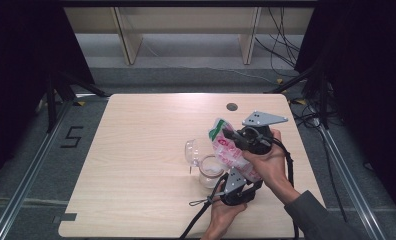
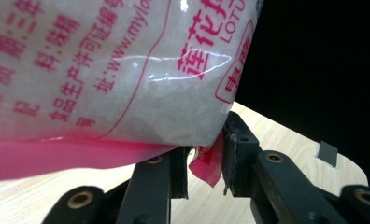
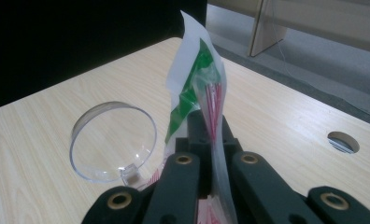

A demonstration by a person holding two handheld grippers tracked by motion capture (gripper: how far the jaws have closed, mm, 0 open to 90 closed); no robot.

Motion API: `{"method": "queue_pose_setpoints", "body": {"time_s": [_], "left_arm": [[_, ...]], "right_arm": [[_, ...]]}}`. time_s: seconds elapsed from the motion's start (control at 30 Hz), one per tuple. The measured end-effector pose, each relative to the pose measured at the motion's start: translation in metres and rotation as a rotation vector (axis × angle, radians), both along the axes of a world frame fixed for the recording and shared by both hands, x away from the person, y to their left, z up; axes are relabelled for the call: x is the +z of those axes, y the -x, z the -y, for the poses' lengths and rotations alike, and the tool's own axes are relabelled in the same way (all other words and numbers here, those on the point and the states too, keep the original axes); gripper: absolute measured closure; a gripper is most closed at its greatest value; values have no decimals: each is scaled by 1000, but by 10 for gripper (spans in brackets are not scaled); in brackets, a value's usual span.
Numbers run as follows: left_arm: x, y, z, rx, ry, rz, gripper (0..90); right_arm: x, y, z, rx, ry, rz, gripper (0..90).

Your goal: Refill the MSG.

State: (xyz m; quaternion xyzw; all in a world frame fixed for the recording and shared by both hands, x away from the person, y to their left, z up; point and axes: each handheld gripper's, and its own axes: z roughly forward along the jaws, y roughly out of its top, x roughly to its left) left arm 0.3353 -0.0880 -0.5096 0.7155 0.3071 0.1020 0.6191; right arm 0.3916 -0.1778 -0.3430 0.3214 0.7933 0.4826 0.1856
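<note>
Left gripper jaws pinch the bag corner; right gripper jaws clamp its top.

Both grippers, left and right, are black, each topped by a grey plate behind the fingers (brass-ringed pivots); grey sleeve.

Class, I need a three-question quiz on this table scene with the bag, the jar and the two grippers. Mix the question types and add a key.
1. True or false: both grippers grip the bag.
2. Which part does the left gripper pinch? A) a pink bottom corner B) the green top
3. Fill in: the jar has its lid swung ____.

Key: 1 true; the right gripper clamps the top. 2 A. 3 open.
</note>
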Motion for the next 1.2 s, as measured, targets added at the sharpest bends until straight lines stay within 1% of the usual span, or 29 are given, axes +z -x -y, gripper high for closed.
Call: {"method": "queue_pose_setpoints", "body": {"time_s": [0.03, 0.07, 0.1, 0.13, 0.2, 0.23, 0.37, 0.4, 0.43, 0.47, 0.5, 0.53, 0.57, 0.6, 0.63, 0.67, 0.7, 0.73, 0.77, 0.8, 0.83, 0.87, 0.97, 1.0, 1.03, 1.07, 1.1, 1.2], "left_arm": [[0, 0, 0, 0, 0, 0, 734], [0, -2, 0, 1, 4, -1, 734], [0, -2, 0, 0, 0, -5, 735], [0, -3, 0, -2, 4, -6, 735], [-1, -3, 0, -3, 9, -5, 735], [-1, -5, 0, -5, 12, -13, 735], [-1, -7, 0, -12, 6, -10, 735], [-1, -7, -1, -15, -5, -12, 736], [-2, -9, -1, -19, -6, -14, 737], [-2, -8, 0, -6, 28, -25, 737], [-2, -8, 0, -6, 28, -25, 737], [-2, -9, 0, -7, 28, -28, 737], [-2, -9, 0, -7, 28, -28, 737], [-3, -11, -2, -24, 4, -21, 737], [-3, -11, -2, -24, 0, -20, 738], [-3, -12, -3, -21, -6, -20, 738], [-3, -12, -3, -21, -6, -20, 739], [-3, -12, -3, -22, 2, -24, 739], [-3, -12, -3, -21, 3, -24, 739], [-3, -12, -3, -18, -3, -24, 739], [-3, -12, -3, -14, -4, -21, 740], [-3, -12, -1, -8, 46, -31, 740], [-3, -13, -1, -8, 48, -29, 740], [-3, -13, -1, -8, 48, -29, 740], [-2, -13, -2, -8, 52, -30, 740], [-2, -13, -2, -8, 51, -29, 740], [-2, -13, -2, -8, 51, -29, 741], [-2, -13, -2, -7, 52, -24, 741]], "right_arm": [[0, 0, -1, -6, 1, -3, 900], [-1, -2, -1, 2, 1, 4, 900], [0, -1, -3, -13, -5, -16, 900], [0, -3, -2, -5, 6, -10, 900], [-1, -4, -4, -7, 9, -7, 900], [-1, -4, -5, -15, 14, -16, 900], [-3, -7, -8, -17, 23, -1, 900], [-4, -8, -10, -16, 27, -13, 900], [-3, -9, -10, -12, 38, -23, 900], [-4, -9, -11, -9, 41, -21, 900], [-4, -10, -13, -9, 48, -15, 900], [-5, -10, -15, -16, 44, -13, 900], [-5, -11, -15, -13, 57, -22, 900], [-5, -11, -15, -13, 57, -22, 900], [-5, -12, -16, -4, 63, -21, 900], [-7, -13, -18, -8, 61, -10, 900], [-7, -14, -19, -8, 64, 4, 900], [-7, -14, -19, -8, 64, 4, 900], [-7, -12, -21, 1, 80, -19, 900], [-7, -12, -21, 1, 80, -19, 900], [-8, -14, -22, 8, 80, 7, 900], [-7, -14, -23, 8, 90, -12, 900], [-7, -15, -25, 20, 105, 0, 900], [-7, -14, -26, 10, 101, -13, 900], [-7, -16, -27, 15, 98, -3, 900], [-7, -16, -27, 14, 103, -3, 900], [-8, -15, -28, 6, 92, -3, 900], [-8, -15, -30, 6, 93, -4, 900]]}}
